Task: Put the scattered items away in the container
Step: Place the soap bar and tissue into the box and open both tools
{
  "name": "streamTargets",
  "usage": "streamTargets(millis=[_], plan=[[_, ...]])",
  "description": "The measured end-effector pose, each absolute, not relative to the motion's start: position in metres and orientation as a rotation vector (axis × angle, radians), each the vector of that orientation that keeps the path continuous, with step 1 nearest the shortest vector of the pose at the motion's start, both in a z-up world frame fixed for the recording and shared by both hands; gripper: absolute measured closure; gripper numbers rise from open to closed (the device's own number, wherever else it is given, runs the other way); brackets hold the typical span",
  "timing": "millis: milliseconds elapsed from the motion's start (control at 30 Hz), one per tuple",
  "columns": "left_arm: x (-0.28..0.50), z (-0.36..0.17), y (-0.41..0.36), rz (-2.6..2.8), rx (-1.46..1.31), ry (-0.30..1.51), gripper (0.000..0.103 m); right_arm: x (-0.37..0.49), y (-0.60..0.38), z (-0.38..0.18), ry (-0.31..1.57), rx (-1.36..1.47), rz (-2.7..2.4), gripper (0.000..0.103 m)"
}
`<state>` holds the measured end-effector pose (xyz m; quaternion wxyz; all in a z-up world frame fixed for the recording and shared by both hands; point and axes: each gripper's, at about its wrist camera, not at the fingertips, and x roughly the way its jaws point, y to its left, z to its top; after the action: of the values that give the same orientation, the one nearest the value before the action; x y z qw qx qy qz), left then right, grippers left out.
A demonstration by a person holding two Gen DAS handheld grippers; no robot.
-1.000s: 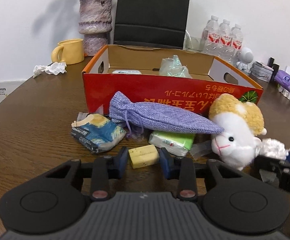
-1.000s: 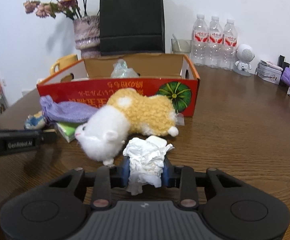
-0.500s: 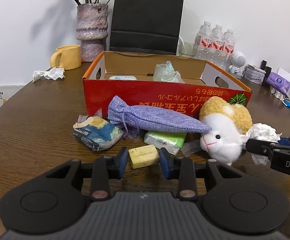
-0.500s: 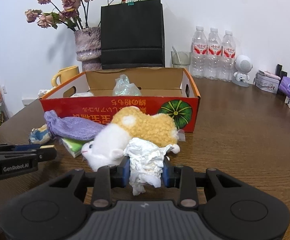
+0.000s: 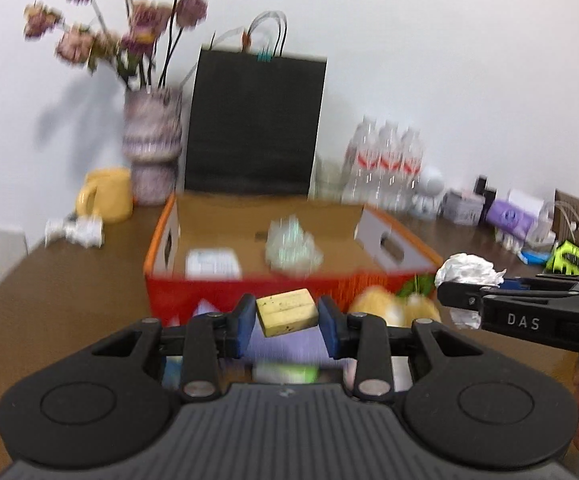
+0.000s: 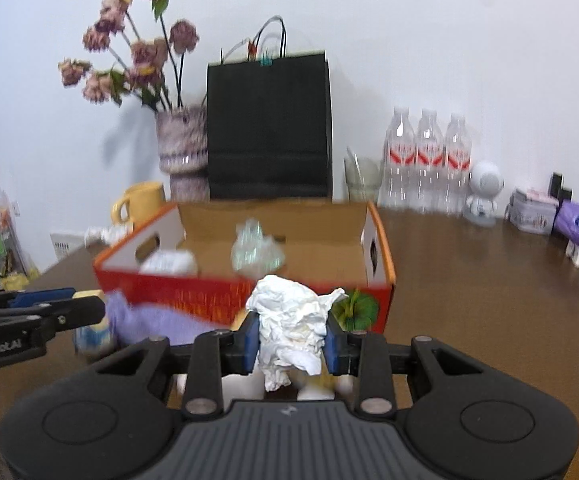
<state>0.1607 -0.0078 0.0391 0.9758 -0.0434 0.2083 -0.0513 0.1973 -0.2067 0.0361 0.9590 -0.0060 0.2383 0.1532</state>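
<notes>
My left gripper [image 5: 288, 325] is shut on a small yellow block [image 5: 287, 312], held in the air just in front of the red cardboard box [image 5: 209, 294]. My right gripper [image 6: 291, 343] is shut on a crumpled white tissue [image 6: 289, 322], also raised before the box [image 6: 193, 296]. In the left wrist view the right gripper [image 5: 465, 292] with the tissue [image 5: 467, 268] shows at the right. The box holds a clear plastic wad [image 5: 291, 246] and a white packet [image 5: 211, 264]. A purple pouch [image 6: 149, 320] and a yellow-white plush toy [image 5: 389, 310] lie below, partly hidden.
Behind the box stand a black paper bag [image 5: 253, 124], a vase of dried flowers [image 5: 151, 144], a yellow mug [image 5: 105, 194] and three water bottles [image 6: 427, 160]. A crumpled tissue [image 5: 75, 230] lies at the far left. Small boxes and a robot figure [image 6: 483, 192] crowd the right.
Both grippers rose off the table with the yellow block and the tissue and tilted up. The scattered pouch, packets and plush toy dropped low in view; the box interior now shows.
</notes>
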Motion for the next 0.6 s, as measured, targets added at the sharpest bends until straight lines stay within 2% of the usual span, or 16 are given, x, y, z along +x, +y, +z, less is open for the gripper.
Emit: streamTargets(millis=[267,600], plan=[[0.225,0.061,-0.008,-0.085,-0.114,0.366,0.068,0.263,-0.192,0.064,0.453,0.009,0.325,0.072],[0.297,0.03,-0.008,-0.037,-0.069,0.417,0.068,0.346,-0.177,0.036,0.574,0.063,0.34,0.072]])
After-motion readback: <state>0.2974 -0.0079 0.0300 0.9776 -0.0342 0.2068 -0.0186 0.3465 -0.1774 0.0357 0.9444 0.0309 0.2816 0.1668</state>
